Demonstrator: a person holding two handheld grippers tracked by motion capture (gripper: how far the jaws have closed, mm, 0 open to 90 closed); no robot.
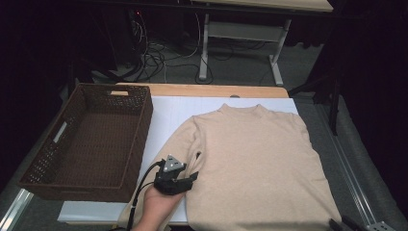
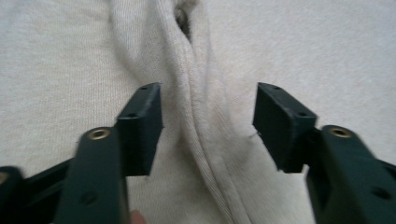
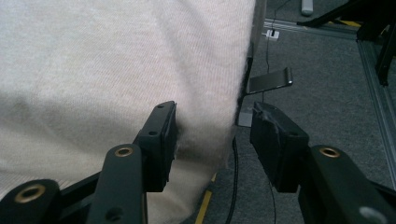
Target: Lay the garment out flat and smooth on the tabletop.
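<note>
A beige knit sweater [image 1: 255, 154] lies flat and face up on the white table cover, neck toward the far side. My left gripper [image 1: 194, 176] rests at the sweater's left underarm, held by a hand that comes in from the bottom edge. In the left gripper view my left gripper [image 2: 208, 112] stands open with a raised seam fold of the sweater [image 2: 196, 98] between its jaws, pads clear of it. My right gripper [image 3: 212, 126] is open astride the sweater's edge [image 3: 201, 93] at the table's near right corner; its black tips [image 1: 342, 224] peek in there.
A dark brown woven basket [image 1: 139, 139] stands empty on the table's left side. The white cover [image 1: 163, 115] shows between basket and sweater. Grey floor with a cable [image 3: 233, 186] and a metal bracket [image 3: 271, 80] lies beyond the table's right edge. A desk frame stands behind.
</note>
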